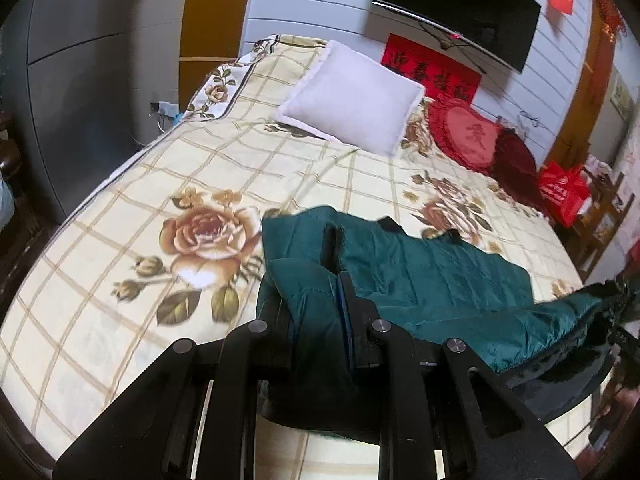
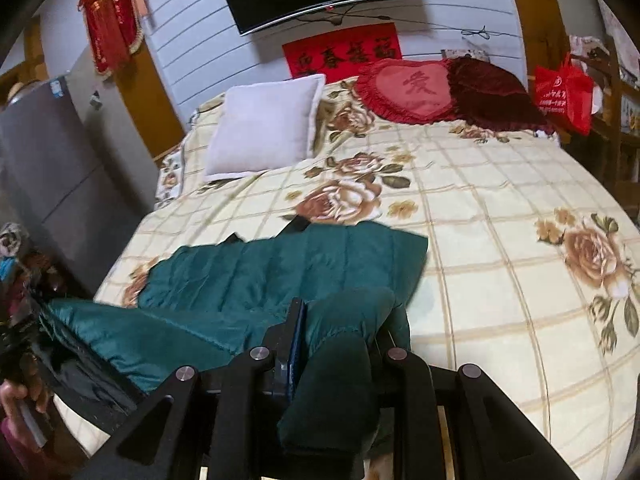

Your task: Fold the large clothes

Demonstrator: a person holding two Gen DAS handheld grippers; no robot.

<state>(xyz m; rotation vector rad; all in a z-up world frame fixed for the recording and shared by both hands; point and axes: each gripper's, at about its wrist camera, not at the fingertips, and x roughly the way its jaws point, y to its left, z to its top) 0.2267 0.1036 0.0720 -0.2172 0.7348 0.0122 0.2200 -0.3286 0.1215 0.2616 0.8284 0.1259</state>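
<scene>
Teal quilted jacket [image 1: 432,276] sprawls across the near edge of the bed [image 1: 120,320], far end flat on the rose-patterned sheet, near end lifted! Left gripper [image 1: 316,312] has its tongs pinched narrow on a bunched corner of the fabric, and right gripper [image 2: 340,328] is clamped on the other corner, padding bulging over one finger. Between them the hem sags, dark lining showing. Up by the headboard edge sit a white pillow [image 2: 264,128] and a red heart cushion [image 2: 408,88], well apart from the jacket.
</scene>
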